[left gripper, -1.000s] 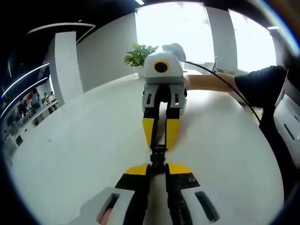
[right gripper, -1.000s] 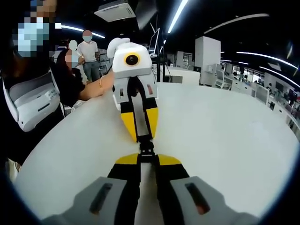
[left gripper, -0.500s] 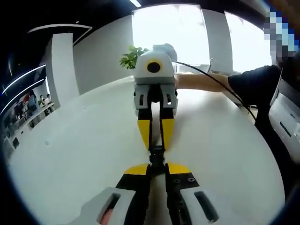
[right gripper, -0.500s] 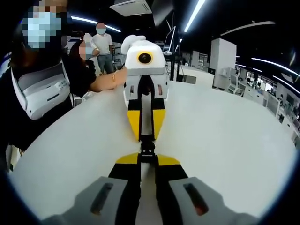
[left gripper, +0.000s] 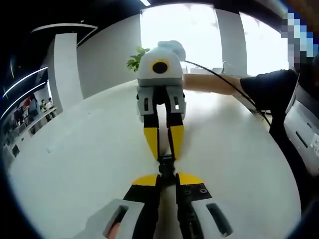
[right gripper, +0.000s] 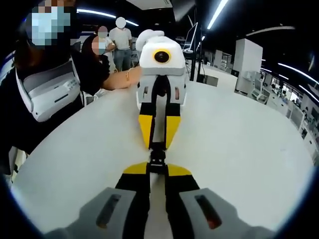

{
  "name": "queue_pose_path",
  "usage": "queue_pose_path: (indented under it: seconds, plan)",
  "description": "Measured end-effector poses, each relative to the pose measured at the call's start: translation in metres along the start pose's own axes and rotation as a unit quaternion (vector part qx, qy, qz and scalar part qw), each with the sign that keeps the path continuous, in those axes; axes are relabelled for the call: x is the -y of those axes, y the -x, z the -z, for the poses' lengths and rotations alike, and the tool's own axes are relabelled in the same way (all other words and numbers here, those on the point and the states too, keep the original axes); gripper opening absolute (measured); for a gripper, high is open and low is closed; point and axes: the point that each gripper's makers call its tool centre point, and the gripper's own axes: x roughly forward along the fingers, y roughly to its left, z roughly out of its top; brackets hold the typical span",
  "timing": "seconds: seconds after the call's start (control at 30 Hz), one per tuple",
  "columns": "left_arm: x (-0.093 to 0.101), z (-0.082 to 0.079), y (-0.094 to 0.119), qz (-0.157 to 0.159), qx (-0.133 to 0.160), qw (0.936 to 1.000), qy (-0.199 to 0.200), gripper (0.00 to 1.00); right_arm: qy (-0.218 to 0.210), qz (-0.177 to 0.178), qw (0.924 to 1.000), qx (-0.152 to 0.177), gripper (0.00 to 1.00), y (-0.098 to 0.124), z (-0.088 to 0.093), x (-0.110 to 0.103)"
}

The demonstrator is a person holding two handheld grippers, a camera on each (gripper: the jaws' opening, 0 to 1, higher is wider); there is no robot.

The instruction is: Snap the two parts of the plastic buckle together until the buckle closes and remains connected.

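A small black plastic buckle (left gripper: 167,165) hangs just above the white table (left gripper: 89,164), held from both ends. My left gripper (left gripper: 167,178) is shut on its near end in the left gripper view. The right gripper (left gripper: 164,152) faces it with its yellow-tipped jaws shut on the far end. In the right gripper view the buckle (right gripper: 157,157) sits between my right gripper (right gripper: 157,171) and the opposing left gripper (right gripper: 158,144). The two buckle halves meet in one straight black piece; the frames do not show whether they are latched.
The round white table (right gripper: 239,149) spreads wide on both sides. A person (right gripper: 50,94) sits at its edge, their forearm (left gripper: 214,84) reaching to the gripper. A green plant (left gripper: 134,59) stands at the far rim. Other people (right gripper: 119,42) stand behind.
Both views have shifted slightly with the hands, and the opposing gripper looks a little nearer and more upright. The buckle stays gripped between the two grippers.
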Motion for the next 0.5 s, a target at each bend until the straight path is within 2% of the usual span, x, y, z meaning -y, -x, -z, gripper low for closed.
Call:
queue_pose_path:
  seconds: [0.5]
  plan:
    - [0.0008, -0.0015, -0.0020, 0.003, 0.001, 1.0000, 0.002, 0.09, 0.002, -0.012, 0.9999, 0.002, 0.09, 0.0001, 0.0000, -0.0004]
